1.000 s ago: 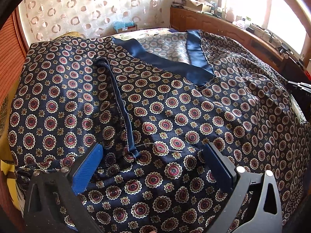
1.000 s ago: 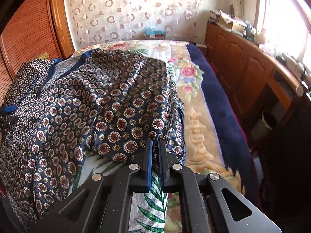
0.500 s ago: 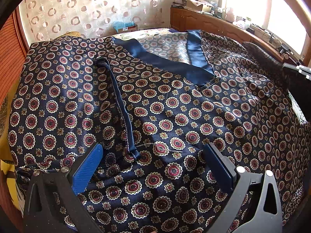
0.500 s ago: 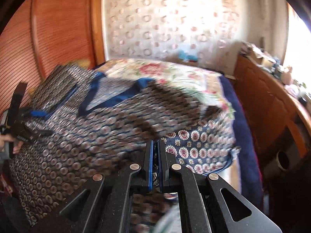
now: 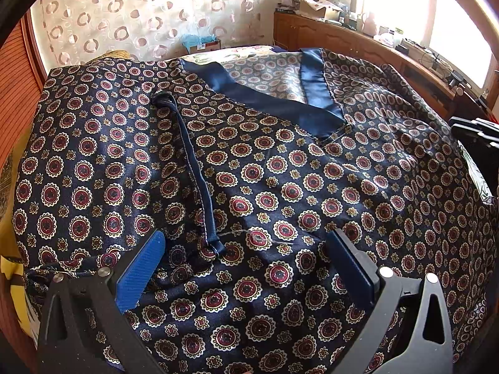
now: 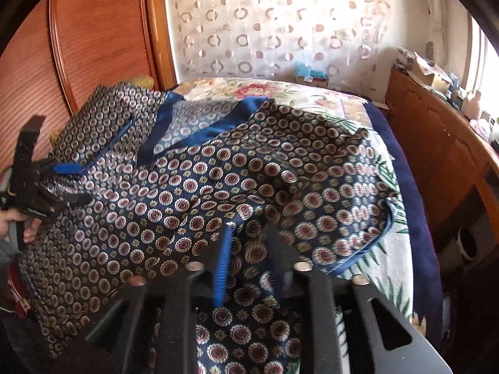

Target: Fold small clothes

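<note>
Lying under two parted claws, left claw [image 5: 246, 268] and right claw [image 6: 249, 261]: one garment [image 5: 280, 171].

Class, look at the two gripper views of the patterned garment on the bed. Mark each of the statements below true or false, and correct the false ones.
1. The left gripper has its jaws wide apart over the garment. True.
2. The garment is plain white. False: it is dark blue with red and cream medallions.
3. The right gripper is clamped shut on the fabric. False: its jaws stand apart, with fabric lying between them.
4. The neckline has a solid blue band. True.
5. The garment lies on a bare wooden floor. False: it lies on a bed with a floral cover.
</note>
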A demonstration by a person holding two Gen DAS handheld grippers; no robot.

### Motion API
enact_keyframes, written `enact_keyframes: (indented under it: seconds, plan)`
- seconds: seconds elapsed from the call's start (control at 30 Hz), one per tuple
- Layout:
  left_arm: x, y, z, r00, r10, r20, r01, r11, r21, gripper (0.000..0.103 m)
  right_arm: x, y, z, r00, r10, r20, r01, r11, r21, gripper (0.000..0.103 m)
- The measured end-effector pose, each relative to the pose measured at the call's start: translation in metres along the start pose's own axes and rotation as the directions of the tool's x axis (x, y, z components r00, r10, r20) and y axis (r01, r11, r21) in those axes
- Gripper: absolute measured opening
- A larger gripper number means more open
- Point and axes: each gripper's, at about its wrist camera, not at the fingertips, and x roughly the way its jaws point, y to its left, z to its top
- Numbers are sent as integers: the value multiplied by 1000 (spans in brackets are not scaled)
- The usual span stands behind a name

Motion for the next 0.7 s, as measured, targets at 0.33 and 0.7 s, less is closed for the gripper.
enact_keyframes:
  seconds: [0.33,0.7]
  plan:
    - [0,0,0,1000,0,0,0,1000,0,103,-31,-42,-5,990,-139,32,136,987,91,51]
    - [0,0,0,1000,0,0,0,1000,0,103,23,-81,-6,992,-88,-89,109,960,257,51]
